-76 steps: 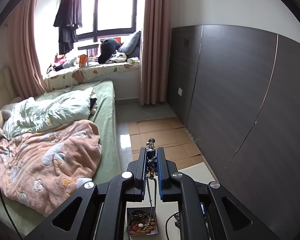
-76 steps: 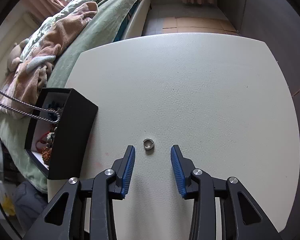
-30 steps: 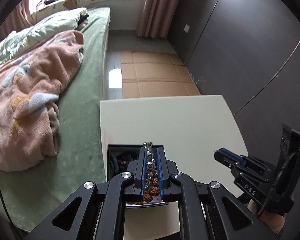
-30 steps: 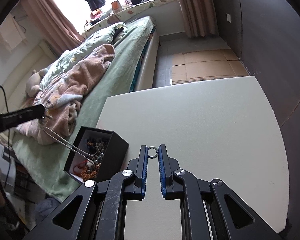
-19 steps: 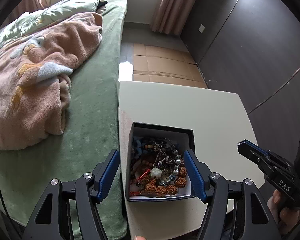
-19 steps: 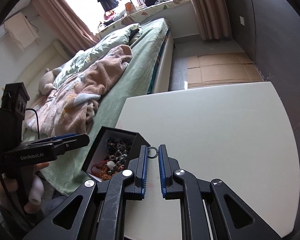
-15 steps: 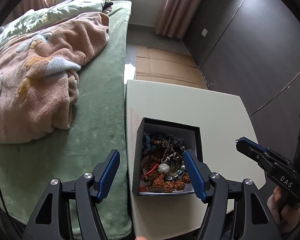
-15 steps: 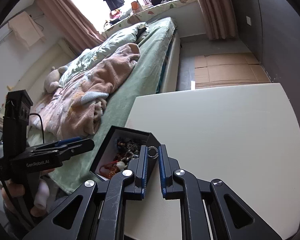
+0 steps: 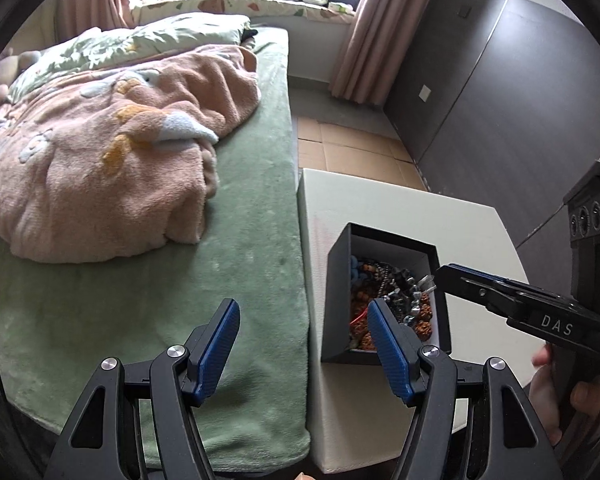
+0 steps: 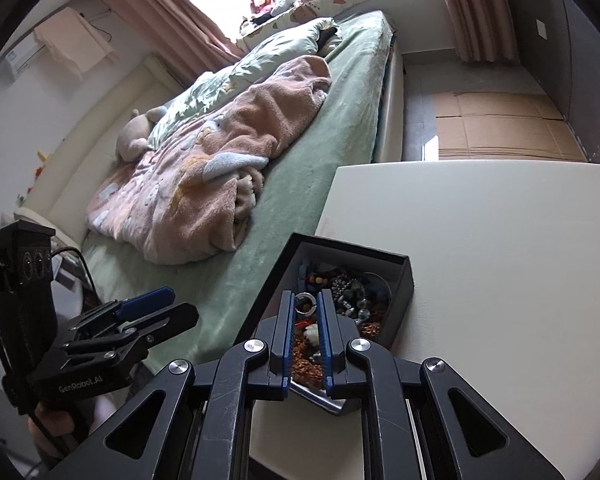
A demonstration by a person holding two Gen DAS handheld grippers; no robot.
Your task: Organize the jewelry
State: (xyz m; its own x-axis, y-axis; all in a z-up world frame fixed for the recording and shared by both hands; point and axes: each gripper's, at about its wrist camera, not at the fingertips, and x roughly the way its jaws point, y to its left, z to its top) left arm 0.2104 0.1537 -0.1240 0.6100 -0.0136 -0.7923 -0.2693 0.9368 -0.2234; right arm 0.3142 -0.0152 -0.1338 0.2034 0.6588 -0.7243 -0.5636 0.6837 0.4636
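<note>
A black open box (image 9: pixel 340 292) (image 10: pixel 404 276) full of beads and chains stands at the left edge of a white table (image 9: pixel 400 212) (image 10: pixel 480 240). My right gripper (image 10: pixel 306 306) is shut on a small silver ring (image 10: pixel 305 304) and holds it just above the box. In the left wrist view it (image 9: pixel 440 276) reaches over the box from the right, the ring (image 9: pixel 427 282) at its tip. My left gripper (image 9: pixel 300 320) is open and empty, left of the box over the bed edge; it also shows in the right wrist view (image 10: pixel 168 304).
A bed with a green cover (image 9: pixel 240 280) and a pink blanket (image 9: pixel 112 168) lies against the table's left side. Dark wall panels (image 9: pixel 500 100) stand to the right. Flattened cardboard (image 9: pixel 348 144) lies on the floor beyond the table.
My left gripper dropped its necklace into the box, opened and drew back to the left. My right gripper closed on the ring, lifted it off the table and carried it over the box.
</note>
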